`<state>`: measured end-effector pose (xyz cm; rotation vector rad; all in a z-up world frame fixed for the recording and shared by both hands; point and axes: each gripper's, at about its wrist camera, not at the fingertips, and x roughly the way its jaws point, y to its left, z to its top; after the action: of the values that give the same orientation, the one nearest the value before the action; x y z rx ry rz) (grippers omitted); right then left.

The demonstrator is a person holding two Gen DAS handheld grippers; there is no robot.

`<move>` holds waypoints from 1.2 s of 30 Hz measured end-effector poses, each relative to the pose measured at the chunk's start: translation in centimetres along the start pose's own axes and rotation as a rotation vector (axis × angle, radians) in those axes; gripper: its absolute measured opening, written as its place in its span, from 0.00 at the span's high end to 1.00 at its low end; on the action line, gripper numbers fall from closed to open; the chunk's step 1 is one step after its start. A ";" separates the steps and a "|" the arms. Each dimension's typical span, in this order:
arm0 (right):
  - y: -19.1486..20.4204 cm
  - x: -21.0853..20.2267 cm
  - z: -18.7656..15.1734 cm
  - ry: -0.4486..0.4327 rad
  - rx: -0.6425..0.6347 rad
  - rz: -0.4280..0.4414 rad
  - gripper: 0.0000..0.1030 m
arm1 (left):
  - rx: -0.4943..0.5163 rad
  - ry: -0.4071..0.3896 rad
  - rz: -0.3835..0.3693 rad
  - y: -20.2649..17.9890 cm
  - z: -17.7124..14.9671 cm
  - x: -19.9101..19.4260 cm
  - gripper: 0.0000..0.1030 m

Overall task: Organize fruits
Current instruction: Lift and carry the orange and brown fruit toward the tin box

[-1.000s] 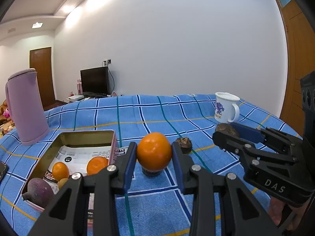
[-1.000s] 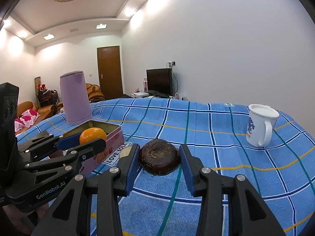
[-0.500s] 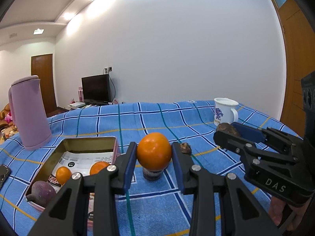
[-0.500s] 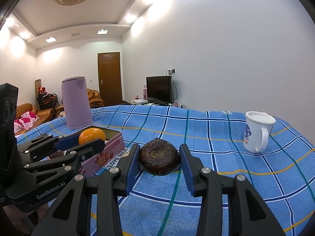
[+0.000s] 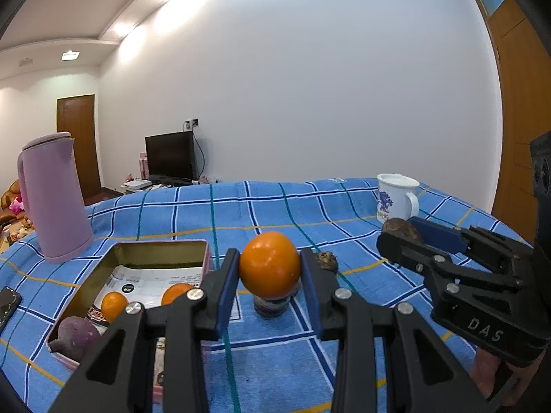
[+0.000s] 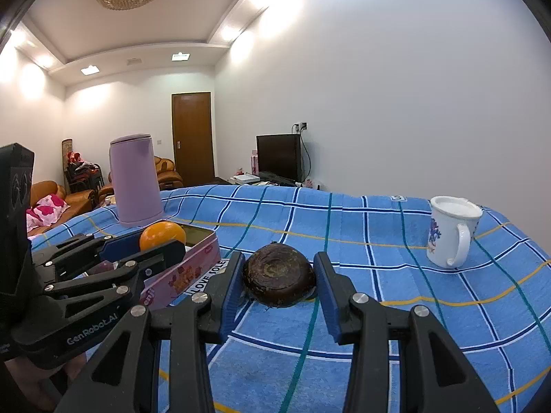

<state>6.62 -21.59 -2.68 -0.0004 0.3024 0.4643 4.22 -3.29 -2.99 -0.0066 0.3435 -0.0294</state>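
My left gripper (image 5: 269, 275) is shut on an orange (image 5: 269, 264) and holds it above the blue checked cloth, just right of the open pink tin (image 5: 137, 249). The tin holds two small oranges (image 5: 113, 304) and a purple sweet potato (image 5: 74, 337). My right gripper (image 6: 279, 277) is shut on a dark brown round fruit (image 6: 278, 278), held above the cloth right of the tin (image 6: 186, 270). In the left wrist view the right gripper (image 5: 399, 237) is at the right. In the right wrist view the left gripper (image 6: 162, 241) with its orange (image 6: 162, 234) is at the left.
A small jar (image 5: 270, 304) and a small brown fruit (image 5: 327, 261) lie on the cloth behind the left gripper. A lilac kettle (image 5: 53, 196) stands at the back left, a white mug (image 5: 396, 198) at the back right. A phone (image 5: 7, 304) lies at the left edge.
Both grippers have risen a little with their fruit still held; the table sits lower in both views. Neither grip has changed.
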 end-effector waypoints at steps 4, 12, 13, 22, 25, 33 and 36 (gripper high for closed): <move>0.6 0.5 0.1 0.009 -0.006 0.012 0.58 | -0.012 0.012 0.022 1.0 0.0 0.2 0.64; 2.0 1.3 0.2 0.019 -0.022 0.033 0.58 | -0.032 0.033 0.050 2.7 -0.1 0.6 0.64; 2.1 1.4 0.2 0.020 -0.021 0.035 0.58 | -0.032 0.033 0.053 2.9 -0.1 0.6 0.64; 4.1 2.4 0.3 0.034 -0.049 0.068 0.58 | -0.034 0.038 0.081 4.1 -0.1 0.6 0.64; 4.6 2.8 0.4 0.036 -0.054 0.078 0.58 | -0.042 0.040 0.093 4.8 -0.2 0.6 0.64; 6.2 3.7 0.4 0.044 -0.075 0.108 0.58 | -0.060 0.067 0.139 6.6 -0.2 0.9 0.64; 6.8 4.1 0.5 0.046 -0.083 0.119 0.58 | -0.064 0.076 0.152 7.2 -0.3 1.0 0.64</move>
<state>7.24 -13.72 -2.91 -0.0738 0.3295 0.5956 5.27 3.88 -3.68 -0.0432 0.4200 0.1327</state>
